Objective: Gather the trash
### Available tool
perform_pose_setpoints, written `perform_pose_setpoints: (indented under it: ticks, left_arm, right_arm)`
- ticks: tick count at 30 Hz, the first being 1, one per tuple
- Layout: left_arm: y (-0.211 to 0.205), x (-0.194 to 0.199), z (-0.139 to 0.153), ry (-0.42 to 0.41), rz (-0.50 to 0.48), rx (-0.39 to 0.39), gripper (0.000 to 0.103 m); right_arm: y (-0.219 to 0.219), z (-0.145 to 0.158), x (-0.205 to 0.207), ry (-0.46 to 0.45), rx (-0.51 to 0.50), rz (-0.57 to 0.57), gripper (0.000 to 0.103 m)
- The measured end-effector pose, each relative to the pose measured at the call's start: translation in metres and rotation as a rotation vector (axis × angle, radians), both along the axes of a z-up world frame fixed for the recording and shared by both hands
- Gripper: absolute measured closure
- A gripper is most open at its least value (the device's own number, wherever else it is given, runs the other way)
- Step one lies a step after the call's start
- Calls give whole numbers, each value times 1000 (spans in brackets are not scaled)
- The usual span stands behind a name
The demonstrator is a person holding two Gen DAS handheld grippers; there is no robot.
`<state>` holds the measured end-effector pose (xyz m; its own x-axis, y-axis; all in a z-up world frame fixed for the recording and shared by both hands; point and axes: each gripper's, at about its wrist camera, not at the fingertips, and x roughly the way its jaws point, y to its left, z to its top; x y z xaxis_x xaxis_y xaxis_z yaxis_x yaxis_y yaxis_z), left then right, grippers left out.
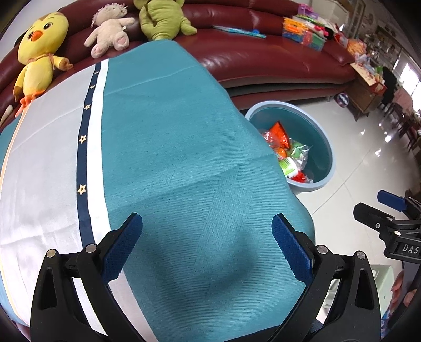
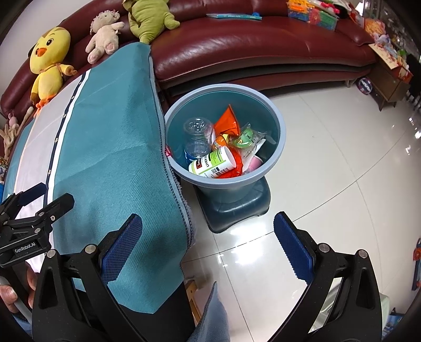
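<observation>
A blue bin (image 2: 276,118) stands on the floor beside the table and also shows in the left wrist view (image 1: 326,142). It holds trash: a clear plastic bottle (image 2: 197,136), a white and green supplement bottle (image 2: 213,163), an orange wrapper (image 2: 226,123) and green packets (image 2: 244,138). My left gripper (image 1: 206,247) is open and empty above the teal tablecloth (image 1: 171,157). My right gripper (image 2: 208,250) is open and empty, over the table's edge and the floor, short of the bin.
A dark red sofa (image 2: 250,47) runs behind the table with a yellow chick plush (image 1: 39,50), a beige plush (image 1: 110,34) and a green plush (image 1: 160,18). Toys and books (image 1: 305,31) lie on its right end. The tiled floor (image 2: 329,157) surrounds the bin.
</observation>
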<state>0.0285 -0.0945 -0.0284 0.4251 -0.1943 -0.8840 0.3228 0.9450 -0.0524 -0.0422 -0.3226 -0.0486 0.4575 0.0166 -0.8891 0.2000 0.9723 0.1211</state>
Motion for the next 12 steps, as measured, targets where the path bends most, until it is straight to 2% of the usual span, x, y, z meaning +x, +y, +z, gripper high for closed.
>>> perform_pose_setpoints:
  ticks: [12]
  left_arm:
    - [5,2,-2,11,26,9,4]
  right_arm:
    - [0,-3,3,0,-1,-1,7]
